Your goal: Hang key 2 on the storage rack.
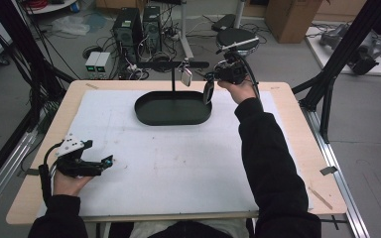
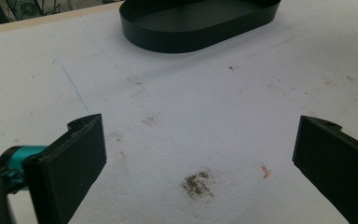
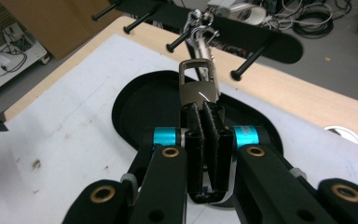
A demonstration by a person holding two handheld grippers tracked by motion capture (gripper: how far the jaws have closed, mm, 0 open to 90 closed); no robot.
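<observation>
- High view: right gripper (image 1: 212,79) held up at the far side of the table (image 1: 297,148), above the right end of a black oval tray (image 1: 149,115). A dark strap-like piece hangs from its jaws, down toward the tray's rim.
- Right gripper view: right gripper (image 3: 205,112) has its jaws closed tight on a keychain (image 3: 196,83); the pads pinch the dark strap just below a grey metal plate and rectangular loop. Above the loop, a silver clasp and ring lead up toward one peg of the black rack (image 3: 261,39).
- Whether the ring sits on the peg or only just beside it cannot be told; the metal parts overlap there.
- Rack in the high view (image 1: 173,65): a thin post rises from the tray and carries a horizontal bar. A small pale tag-like item (image 1: 186,77) hangs under the bar, just left of the right gripper.
- Left gripper (image 1: 106,161), high view: low over the white mat (image 1: 178,163) at the near left, well apart from tray and rack, resting in the person's hand.
- Left gripper view: left gripper (image 2: 198,154) has its jaws standing wide apart, nothing between them, bare mat with a few smudges below. The tray (image 2: 186,37) lies ahead, well apart.
- Person's dark sleeves enter from the near edge; the right arm stretches far across the mat.
</observation>
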